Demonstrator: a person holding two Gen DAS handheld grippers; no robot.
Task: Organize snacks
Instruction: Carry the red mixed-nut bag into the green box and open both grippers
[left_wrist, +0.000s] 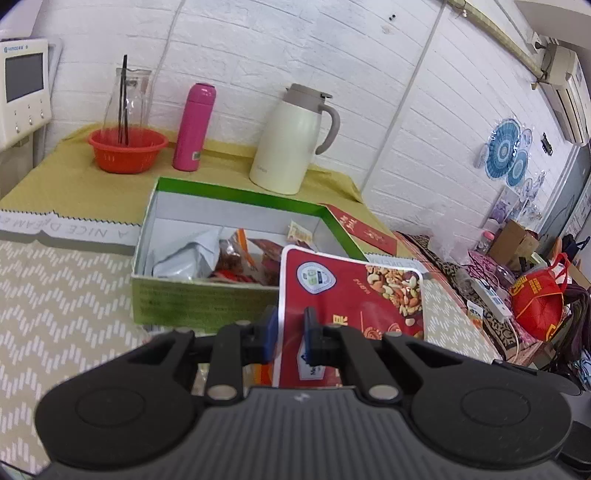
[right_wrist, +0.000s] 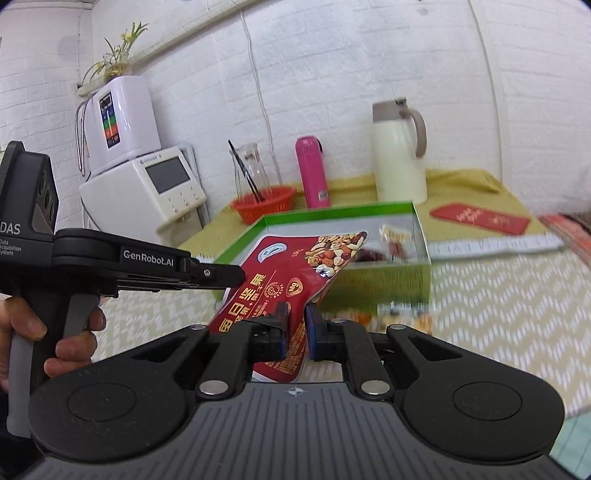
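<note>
A red bag of mixed nuts (left_wrist: 351, 295) is held in the air just in front of a green cardboard box (left_wrist: 207, 295). My left gripper (left_wrist: 290, 332) is shut on the bag's left edge. My right gripper (right_wrist: 295, 330) is shut on the same nut bag (right_wrist: 291, 273) near its bottom. The left gripper also shows in the right wrist view (right_wrist: 236, 275), coming in from the left and touching the bag. The box (right_wrist: 388, 275) holds a grey pouch (left_wrist: 188, 258) and several small snack packets (left_wrist: 255, 262).
Behind the box stand a cream thermos jug (left_wrist: 291, 144), a pink bottle (left_wrist: 194, 127) and an orange basket (left_wrist: 127, 149) with a glass carafe. A red packet (right_wrist: 480, 219) lies right of the box. Small snacks (right_wrist: 402, 317) lie on the patterned tablecloth in front.
</note>
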